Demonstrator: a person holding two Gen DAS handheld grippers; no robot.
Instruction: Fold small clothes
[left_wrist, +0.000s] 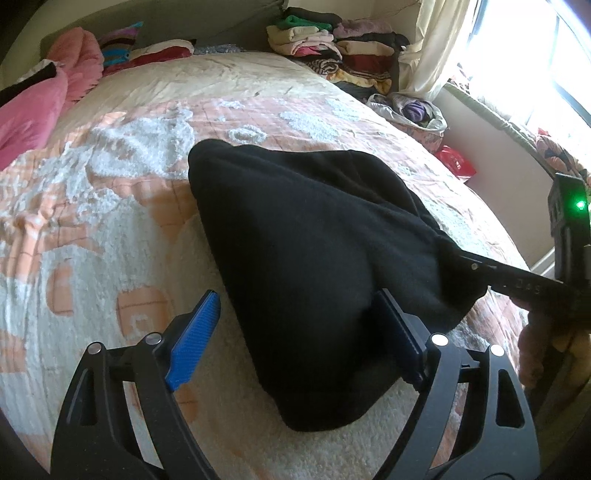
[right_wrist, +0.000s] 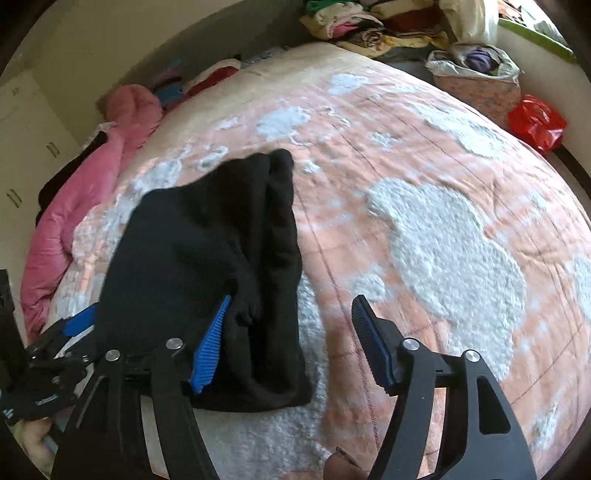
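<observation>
A small black garment (left_wrist: 306, 258) lies folded in a thick wedge on the peach and white bedspread (left_wrist: 122, 206). My left gripper (left_wrist: 299, 332) is open, its jaws wide apart over the garment's near end, the right finger touching the cloth. In the right wrist view the same garment (right_wrist: 207, 251) lies at lower left. My right gripper (right_wrist: 291, 343) is open, its left finger (right_wrist: 210, 350) on the garment's near right edge, its right finger over bare bedspread (right_wrist: 443, 236). The right gripper's body shows at the left view's right edge (left_wrist: 532, 288).
A pink blanket (left_wrist: 33, 114) lies along the bed's left side. Stacks of folded clothes (left_wrist: 332, 48) sit at the far end. A bag of clothes (right_wrist: 476, 62) and a red plastic bag (right_wrist: 535, 122) sit off the bed's right, by a bright window (left_wrist: 517, 55).
</observation>
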